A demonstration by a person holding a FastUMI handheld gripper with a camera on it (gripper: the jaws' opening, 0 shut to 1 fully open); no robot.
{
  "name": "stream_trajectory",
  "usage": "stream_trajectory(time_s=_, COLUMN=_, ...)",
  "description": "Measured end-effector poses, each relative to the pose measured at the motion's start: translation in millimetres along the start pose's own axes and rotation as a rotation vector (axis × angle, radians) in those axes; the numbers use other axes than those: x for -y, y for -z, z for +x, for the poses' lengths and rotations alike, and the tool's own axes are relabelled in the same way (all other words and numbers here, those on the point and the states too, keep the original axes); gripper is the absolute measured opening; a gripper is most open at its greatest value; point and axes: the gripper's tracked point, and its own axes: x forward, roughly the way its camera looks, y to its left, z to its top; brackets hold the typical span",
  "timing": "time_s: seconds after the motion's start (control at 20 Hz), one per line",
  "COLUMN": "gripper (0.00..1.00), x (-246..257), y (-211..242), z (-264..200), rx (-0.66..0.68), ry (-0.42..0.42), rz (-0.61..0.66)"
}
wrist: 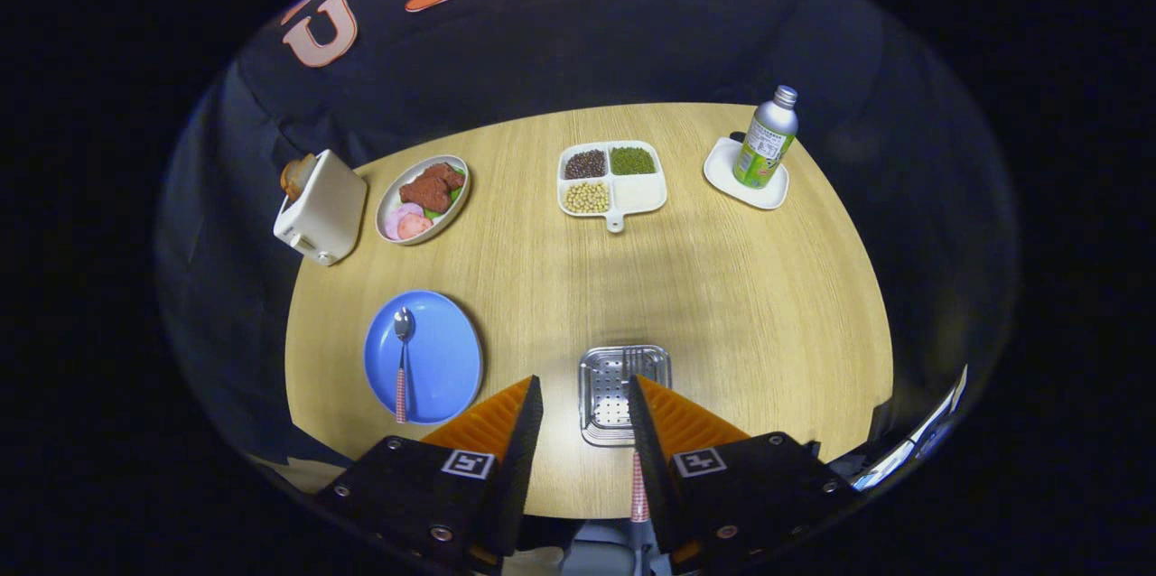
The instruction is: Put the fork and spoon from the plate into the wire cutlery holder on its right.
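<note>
A white toaster (321, 206) stands at the left rim of the round wooden tabletop (741, 305), with an oval dish of food (423, 197) just beside it. Nearer the gripper, a blue plate (433, 355) carries the spoon (402, 359), bowl pointing away, patterned handle toward the gripper. The gripper (585, 395) hovers above the near edge of the tabletop, looking steeply down, its fingers parted. The wire cutlery holder (623, 391) sits between the fingertips, below them. A thin patterned handle, apparently the fork (638, 486), lies against the inner face of the right finger; the other finger stands clear of it. Beyond are a divided tray of beans (612, 179) and, farther right, a bottle (766, 141) on a white coaster (722, 170).
</note>
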Motion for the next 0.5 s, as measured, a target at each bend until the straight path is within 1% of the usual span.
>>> stream_trajectory(time_s=0.1, gripper=0.7, x=-21.3, y=-0.1, z=5.2, rx=0.049, ry=-0.02, rz=0.013)
stream_trajectory(time_s=0.15, gripper=0.75, x=-32.2, y=1.5, z=7.9, rx=0.069, ry=-0.024, rz=0.005)
stream_trajectory(time_s=0.2, gripper=0.84, x=-41.0, y=3.9, z=10.4, rx=0.089, ry=-0.023, rz=-0.01)
stream_trajectory(time_s=0.25, gripper=0.88, x=-49.6, y=5.7, z=12.7, rx=0.113, ry=-0.02, rz=-0.026)
stream_trajectory(time_s=0.3, gripper=0.96, x=-60.2, y=7.3, z=16.4, rx=0.132, ry=-0.023, rz=-0.04)
stream_trajectory(time_s=0.4, gripper=0.99, x=-85.7, y=12.4, z=25.5, rx=0.17, ry=-0.042, rz=-0.052)
stream_trajectory(time_s=0.5, gripper=0.99, x=-116.3, y=17.9, z=37.5, rx=0.208, ry=-0.073, rz=-0.069)
